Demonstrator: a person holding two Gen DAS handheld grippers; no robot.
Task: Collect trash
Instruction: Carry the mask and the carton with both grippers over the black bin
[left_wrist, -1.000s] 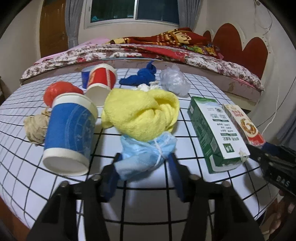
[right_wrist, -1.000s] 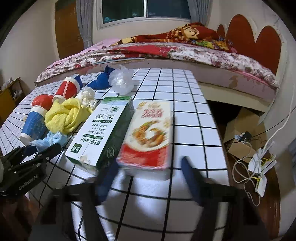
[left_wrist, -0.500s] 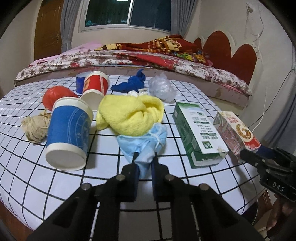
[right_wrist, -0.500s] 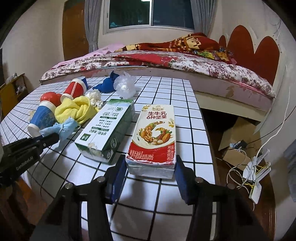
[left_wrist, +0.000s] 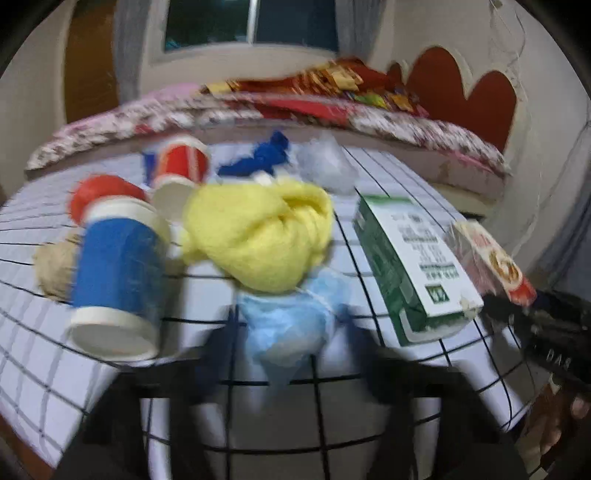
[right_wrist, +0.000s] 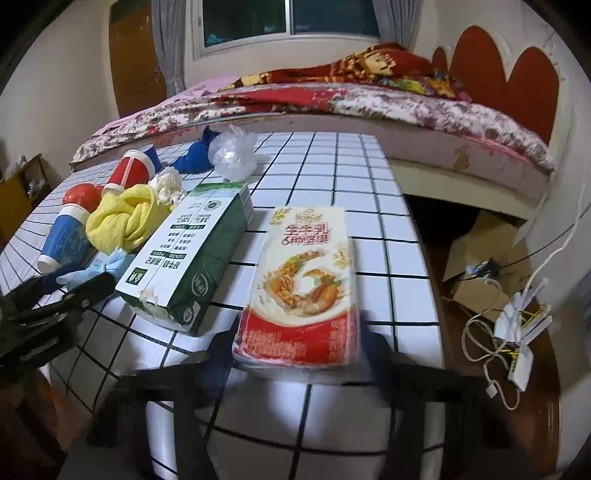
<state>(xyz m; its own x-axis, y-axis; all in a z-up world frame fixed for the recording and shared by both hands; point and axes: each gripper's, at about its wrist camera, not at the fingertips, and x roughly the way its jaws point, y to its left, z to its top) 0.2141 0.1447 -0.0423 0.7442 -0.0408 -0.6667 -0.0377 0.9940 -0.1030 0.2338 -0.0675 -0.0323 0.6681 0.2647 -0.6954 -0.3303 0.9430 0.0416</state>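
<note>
L gripper (left_wrist: 284, 343), clamped on the crumpled light-blue face mask (left_wrist: 291, 325) half a sec ago, is opening again w/ it between; regrab needed imo. R gripper (right_wrist: 295, 347) hugs the red-white milk carton (right_wrist: 301, 288).

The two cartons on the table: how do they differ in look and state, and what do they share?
The green carton is green and white; the red carton is cream with a red base and a food picture. The green carton lies free; the red carton sits between the right gripper's fingers. Both lie flat, side by side.
</note>
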